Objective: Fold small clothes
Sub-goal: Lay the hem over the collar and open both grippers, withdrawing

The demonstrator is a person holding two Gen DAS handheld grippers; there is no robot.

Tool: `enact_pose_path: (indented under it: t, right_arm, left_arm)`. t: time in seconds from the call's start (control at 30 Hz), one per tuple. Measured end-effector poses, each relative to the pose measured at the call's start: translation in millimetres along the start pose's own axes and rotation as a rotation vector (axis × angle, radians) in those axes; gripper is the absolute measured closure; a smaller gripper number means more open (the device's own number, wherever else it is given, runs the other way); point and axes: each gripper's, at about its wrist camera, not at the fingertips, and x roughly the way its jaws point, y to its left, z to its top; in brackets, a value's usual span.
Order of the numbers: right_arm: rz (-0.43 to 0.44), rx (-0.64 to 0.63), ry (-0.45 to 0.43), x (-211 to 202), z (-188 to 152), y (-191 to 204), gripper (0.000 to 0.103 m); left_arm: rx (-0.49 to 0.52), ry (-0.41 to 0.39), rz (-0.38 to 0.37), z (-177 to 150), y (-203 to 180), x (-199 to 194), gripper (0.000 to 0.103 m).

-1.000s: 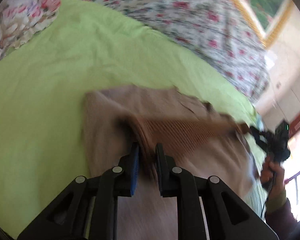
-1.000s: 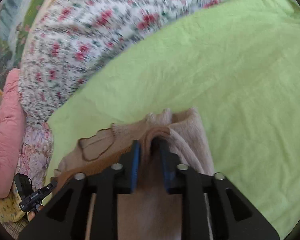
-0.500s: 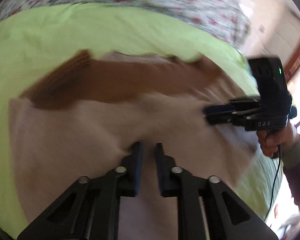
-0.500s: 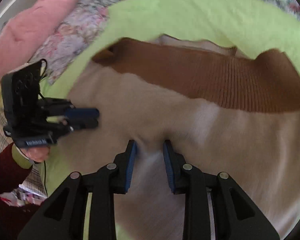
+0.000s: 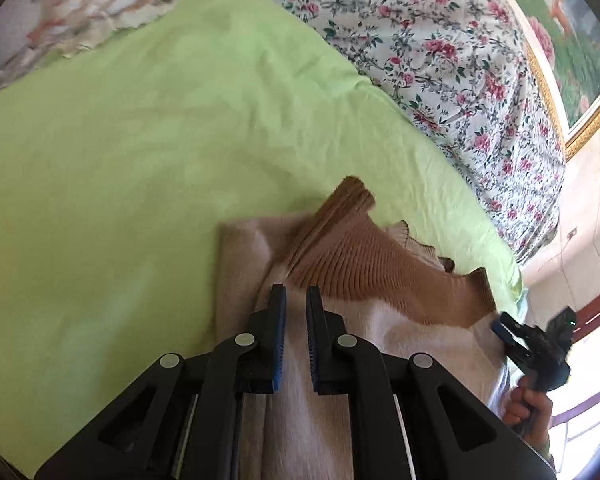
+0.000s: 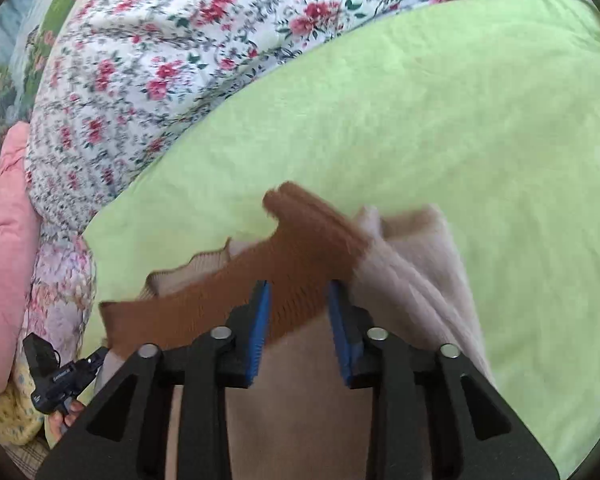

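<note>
A beige sweater (image 5: 380, 344) with a brown ribbed band (image 6: 228, 304) is seen lying on the green sheet (image 5: 120, 168). Its fabric is pinched by the nearly closed left gripper (image 5: 296, 300). The right gripper (image 6: 298, 296) has just been opening, its jaws parted astride the band without pressing it.

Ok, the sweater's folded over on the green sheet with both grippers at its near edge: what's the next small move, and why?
Probably let the left gripper go too. The right gripper has just been opening and its pads stand apart over the brown ribbed band, while the left one is shut on the beige sweater, which lies doubled on the green sheet. Then smooth the fold.
</note>
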Motion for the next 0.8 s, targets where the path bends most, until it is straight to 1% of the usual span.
enact_pose_path:
  t: [0.07,0.2,0.3,0.37,0.57,0.6,0.67,0.8]
  right_arm:
    - [0.020,0.005,-0.007,-19,-10,1,0.058]
    - [0.058,-0.005,0.000,-48,-39,16,0.054]
    - [0.060,-0.029,0.004,-68,-64,24,0.053]
    - [0.059,-0.037,0.007,-80,-82,25,0.050]
    - [0.039,-0.043,0.018,-104,-132,25,0.047]
    - [0.035,-0.040,0.024,-106,-141,24,0.047]
    - [0.036,-0.030,0.032,-109,-151,24,0.047]
    - [0.042,-0.025,0.039,-120,-172,25,0.047]
  left_arm:
    - [0.012,-0.002,0.005,-13,-3,-18,0.087]
    - [0.034,0.027,0.003,-48,-15,-43,0.086]
    - [0.081,0.032,0.012,-82,-31,-64,0.083]
    - [0.107,0.028,0.014,-101,-39,-78,0.076]
    - [0.132,0.102,-0.047,-162,-61,-102,0.075]
    - [0.129,0.110,-0.053,-173,-63,-106,0.075]
    - [0.117,0.124,-0.062,-186,-63,-109,0.070]
    - [0.070,0.147,-0.082,-209,-58,-114,0.070]
